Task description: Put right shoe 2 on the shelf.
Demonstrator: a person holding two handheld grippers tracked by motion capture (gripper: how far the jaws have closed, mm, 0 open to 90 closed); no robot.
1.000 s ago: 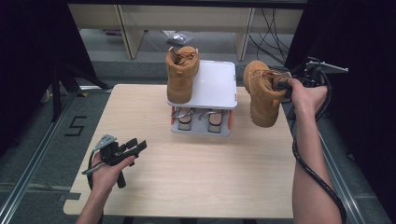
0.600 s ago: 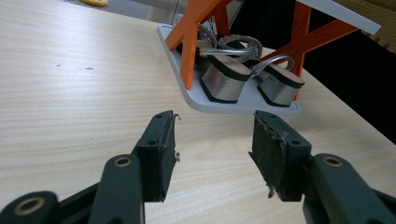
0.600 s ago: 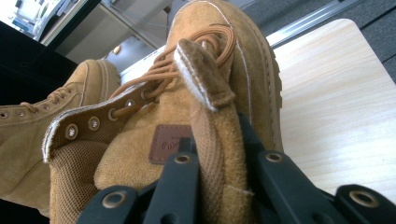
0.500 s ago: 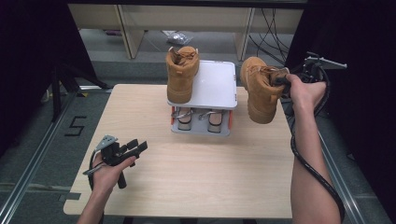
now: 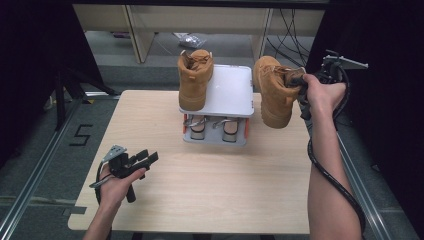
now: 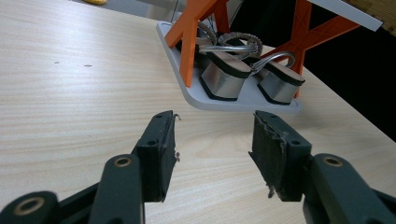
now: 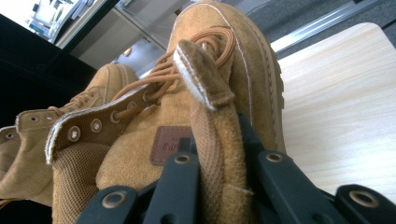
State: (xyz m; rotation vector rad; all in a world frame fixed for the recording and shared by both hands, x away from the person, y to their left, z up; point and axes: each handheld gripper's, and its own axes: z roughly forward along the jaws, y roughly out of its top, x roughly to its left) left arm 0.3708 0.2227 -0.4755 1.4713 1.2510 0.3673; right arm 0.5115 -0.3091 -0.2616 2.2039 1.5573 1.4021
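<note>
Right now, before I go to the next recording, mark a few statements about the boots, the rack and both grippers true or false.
1. The right gripper is clamped on the collar of a tan suede lace-up boot. True.
2. That boot rests flat on the light wooden table. False: in the high view it hangs in the air beside the rack.
3. A second tan boot stands on the white top shelf of the small orange-legged rack. True.
4. The left gripper grips a silver shoe. False: its jaws stand open over bare table.
5. The rack's lower shelf holds no shoes. False: a pair of silver heeled shoes sits there.
</note>
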